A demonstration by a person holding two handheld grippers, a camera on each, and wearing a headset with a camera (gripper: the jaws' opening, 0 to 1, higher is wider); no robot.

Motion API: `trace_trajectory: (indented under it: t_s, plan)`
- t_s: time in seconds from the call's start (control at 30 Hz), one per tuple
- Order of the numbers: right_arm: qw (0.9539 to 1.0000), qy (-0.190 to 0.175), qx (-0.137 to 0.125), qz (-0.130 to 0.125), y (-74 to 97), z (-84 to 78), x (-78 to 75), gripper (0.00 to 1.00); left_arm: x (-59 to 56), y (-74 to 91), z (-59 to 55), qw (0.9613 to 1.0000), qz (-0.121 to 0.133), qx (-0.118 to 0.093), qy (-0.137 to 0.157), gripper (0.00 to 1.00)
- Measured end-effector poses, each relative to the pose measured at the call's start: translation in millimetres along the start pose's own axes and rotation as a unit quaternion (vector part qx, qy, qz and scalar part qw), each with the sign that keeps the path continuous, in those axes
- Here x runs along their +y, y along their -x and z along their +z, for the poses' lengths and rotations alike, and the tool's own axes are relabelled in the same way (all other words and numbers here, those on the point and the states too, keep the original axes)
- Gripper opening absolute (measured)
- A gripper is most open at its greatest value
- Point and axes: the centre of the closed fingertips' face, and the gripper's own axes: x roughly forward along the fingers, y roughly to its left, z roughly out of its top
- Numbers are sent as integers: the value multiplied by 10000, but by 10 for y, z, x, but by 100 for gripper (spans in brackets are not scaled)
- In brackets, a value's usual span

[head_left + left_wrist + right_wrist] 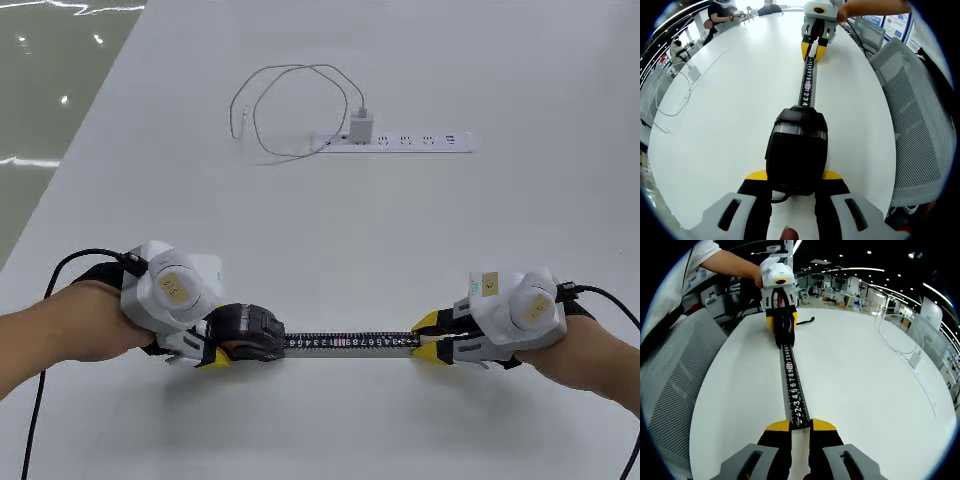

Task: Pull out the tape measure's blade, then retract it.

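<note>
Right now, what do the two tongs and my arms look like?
Both the left tongs and right tongs have white rounded housings with tan square stickers, grey frames, and black jaws with yellow tips. A black cable runs from each housing. The forearms are bare; a white short sleeve shows in the right gripper view.

Count, head view: 1 white table (400, 230), 1 tape measure (245, 333), 1 blade (350, 342), 2 grippers (left gripper (215, 350), right gripper (428, 337)) and 2 hands (left hand (85, 322), right hand (580, 355)). Far side of the table: 1 power strip (400, 141), 1 charger (360, 128), 1 white cable (262, 100). Left gripper view: 1 grey mesh chair (920, 125); people at the far desks too small to count.
</note>
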Motion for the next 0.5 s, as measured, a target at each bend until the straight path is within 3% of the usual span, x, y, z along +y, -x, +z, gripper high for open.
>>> trace_trajectory:
  t_s: [0.5]
  plan:
    - [10000, -30, 61, -24, 100, -110, -23, 8, 3, -2, -4, 10000, -4, 8, -8, 28]
